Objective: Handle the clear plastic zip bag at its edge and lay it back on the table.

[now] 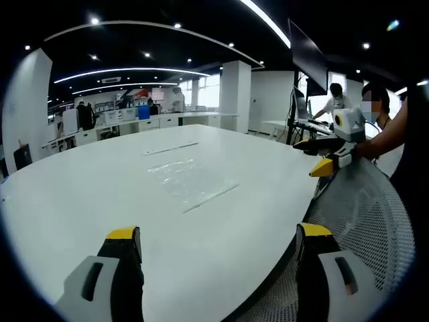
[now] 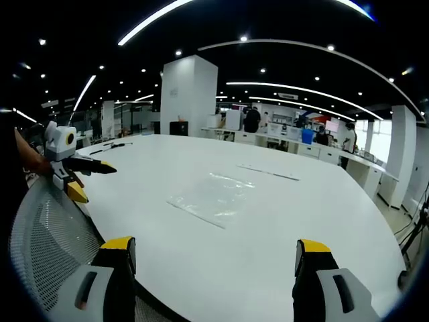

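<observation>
While the zip bag (image 1: 190, 182) lies flat on the worktop (image 1: 80, 201), both claws gape wide, empty. Its thin edge risks slipping from the left claw (image 1: 218, 247) or right claw (image 2: 213, 257).

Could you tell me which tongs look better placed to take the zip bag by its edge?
Probably the left tongs: open, the clear zip bag just ahead, its zip edge facing them. The right tongs look comparable.

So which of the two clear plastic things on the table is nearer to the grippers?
The wide, crinkled zip bag; the thin strip lies beyond it.
</observation>
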A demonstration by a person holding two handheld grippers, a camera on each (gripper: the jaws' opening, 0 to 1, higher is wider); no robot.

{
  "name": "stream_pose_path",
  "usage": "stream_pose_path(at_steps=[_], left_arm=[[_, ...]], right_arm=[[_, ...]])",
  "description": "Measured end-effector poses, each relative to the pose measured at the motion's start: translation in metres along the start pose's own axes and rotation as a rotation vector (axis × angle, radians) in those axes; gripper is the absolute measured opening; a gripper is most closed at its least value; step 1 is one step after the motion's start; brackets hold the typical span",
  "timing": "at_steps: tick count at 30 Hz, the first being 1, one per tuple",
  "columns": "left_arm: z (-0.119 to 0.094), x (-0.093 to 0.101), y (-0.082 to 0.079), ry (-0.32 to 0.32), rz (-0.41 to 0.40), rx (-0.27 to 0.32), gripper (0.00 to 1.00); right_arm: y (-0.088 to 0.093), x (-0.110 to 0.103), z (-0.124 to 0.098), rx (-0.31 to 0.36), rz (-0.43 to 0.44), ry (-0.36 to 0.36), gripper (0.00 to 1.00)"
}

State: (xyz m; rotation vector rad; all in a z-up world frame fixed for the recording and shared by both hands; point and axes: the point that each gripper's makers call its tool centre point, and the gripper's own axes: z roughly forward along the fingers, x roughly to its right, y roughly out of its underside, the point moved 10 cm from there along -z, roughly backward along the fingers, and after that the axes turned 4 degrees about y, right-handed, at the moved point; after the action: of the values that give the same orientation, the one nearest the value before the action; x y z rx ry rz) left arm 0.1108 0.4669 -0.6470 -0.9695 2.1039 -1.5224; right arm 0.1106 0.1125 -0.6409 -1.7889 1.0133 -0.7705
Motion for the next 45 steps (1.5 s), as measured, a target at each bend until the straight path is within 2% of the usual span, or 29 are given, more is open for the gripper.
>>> stream_pose_path(at_steps=[23,35,45], left_arm=[[0.002,0.0,-0.001,0.001,-0.002,-0.028,0.95],[0.008,-0.004,-0.004,0.006,0.074,-0.102,0.92],[0.031,-0.016,-0.013,0.041,0.166,-0.162,0.86]], right_arm=[[-0.003,-0.001,-0.001,0.008,0.005,0.007,0.99],[-0.002,0.001,0.0,0.01,0.008,0.01,0.99],[-0.001,0.003,0.0,0.011,0.01,0.016,0.99]])
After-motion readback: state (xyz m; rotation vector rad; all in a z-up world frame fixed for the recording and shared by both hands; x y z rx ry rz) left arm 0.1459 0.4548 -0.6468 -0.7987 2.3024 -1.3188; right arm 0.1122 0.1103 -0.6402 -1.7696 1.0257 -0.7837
